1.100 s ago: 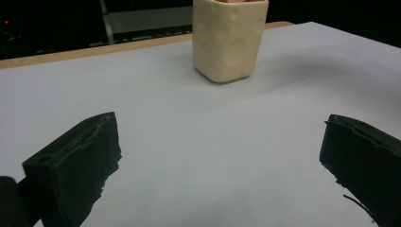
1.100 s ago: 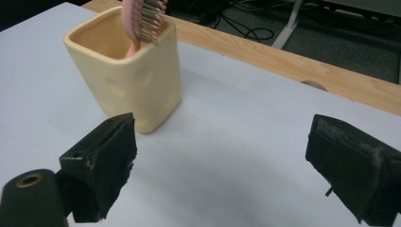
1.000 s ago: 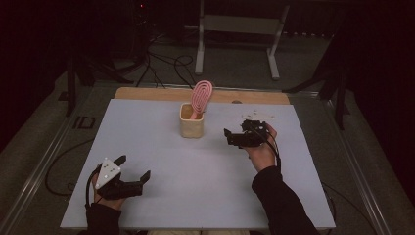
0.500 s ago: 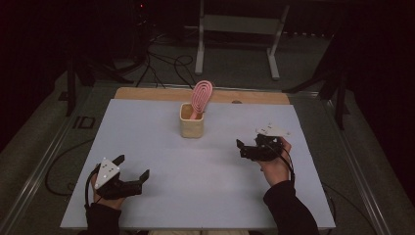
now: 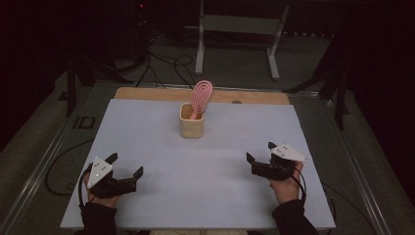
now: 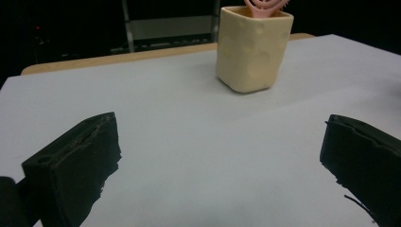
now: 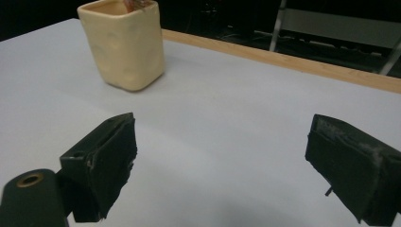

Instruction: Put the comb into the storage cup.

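A squat cream-yellow ceramic cup [image 5: 191,127] with rounded square walls stands upright toward the far middle of the pale grey table [image 5: 147,147], and a pink plastic hairbrush [image 5: 200,96] with an oval, looped head stands in it, head up and leaning slightly, handle hidden inside. Both lie well apart from the left gripper [image 5: 126,165] and the right gripper [image 5: 258,152], which rest low at the near corners, each with its jaws spread wide and holding nothing; the left gripper view and the right gripper view both look across bare table to the cup.

The brush is likely light and fairly stiff, its open loops giving an edge to pinch; the flat neck just below the head, above the rim, looks the best hold. The cup is probably heavier, with a smooth, slightly dimpled glaze that could slip, and it may chip if knocked over. Grip across two opposite walls near mid-height, or steady it while the brush is drawn straight up
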`<state>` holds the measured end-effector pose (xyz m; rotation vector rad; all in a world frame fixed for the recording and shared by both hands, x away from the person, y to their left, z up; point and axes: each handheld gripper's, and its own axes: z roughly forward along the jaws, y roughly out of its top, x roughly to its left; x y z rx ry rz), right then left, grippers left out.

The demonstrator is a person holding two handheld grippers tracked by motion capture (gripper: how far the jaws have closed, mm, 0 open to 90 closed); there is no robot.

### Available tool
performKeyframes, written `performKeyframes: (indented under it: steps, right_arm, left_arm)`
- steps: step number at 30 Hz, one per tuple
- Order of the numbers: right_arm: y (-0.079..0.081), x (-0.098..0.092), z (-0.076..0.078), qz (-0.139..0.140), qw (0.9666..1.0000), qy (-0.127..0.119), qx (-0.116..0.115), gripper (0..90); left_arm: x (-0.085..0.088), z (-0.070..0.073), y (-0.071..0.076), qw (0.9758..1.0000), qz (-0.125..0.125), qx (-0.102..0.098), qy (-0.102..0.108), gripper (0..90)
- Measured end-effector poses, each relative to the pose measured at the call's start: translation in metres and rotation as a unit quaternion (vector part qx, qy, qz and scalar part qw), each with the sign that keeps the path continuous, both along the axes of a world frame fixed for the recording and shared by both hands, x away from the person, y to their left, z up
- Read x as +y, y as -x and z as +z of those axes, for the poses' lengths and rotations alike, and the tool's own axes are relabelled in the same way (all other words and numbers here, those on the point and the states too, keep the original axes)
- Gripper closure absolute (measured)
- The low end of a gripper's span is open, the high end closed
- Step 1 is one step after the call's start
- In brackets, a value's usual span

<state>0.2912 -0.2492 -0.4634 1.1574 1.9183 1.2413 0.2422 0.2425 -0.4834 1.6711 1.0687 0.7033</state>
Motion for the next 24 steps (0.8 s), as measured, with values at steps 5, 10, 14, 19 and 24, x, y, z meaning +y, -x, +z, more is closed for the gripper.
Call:
performKeyframes:
  steps: [5, 10, 14, 19, 24]
  right_arm:
    - [0.017, -0.012, -0.011, 0.017, 0.9995, -0.003, -0.025, 9.5]
    - [0.027, -0.022, -0.017, 0.019, 0.9991, -0.019, -0.032, 9.5]
    - [0.034, -0.029, -0.021, 0.023, 0.9986, -0.026, -0.040, 9.5]
    - [0.037, -0.033, -0.026, 0.017, 0.9987, -0.026, -0.039, 9.5]
    - [0.036, -0.037, -0.027, 0.014, 0.9990, -0.024, -0.036, 9.5]
  left_arm:
    - [0.006, 0.001, 0.000, 1.0000, 0.003, -0.003, 0.009, 0.0]
    - [0.008, 0.003, 0.001, 1.0000, 0.000, -0.007, 0.006, 0.0]
    - [0.010, 0.003, 0.001, 0.9999, -0.004, -0.006, 0.008, 0.0]
    - [0.011, 0.001, 0.001, 0.9999, -0.005, -0.005, 0.009, 0.0]
    - [0.006, -0.003, -0.001, 1.0000, -0.007, 0.004, 0.000, 0.0]
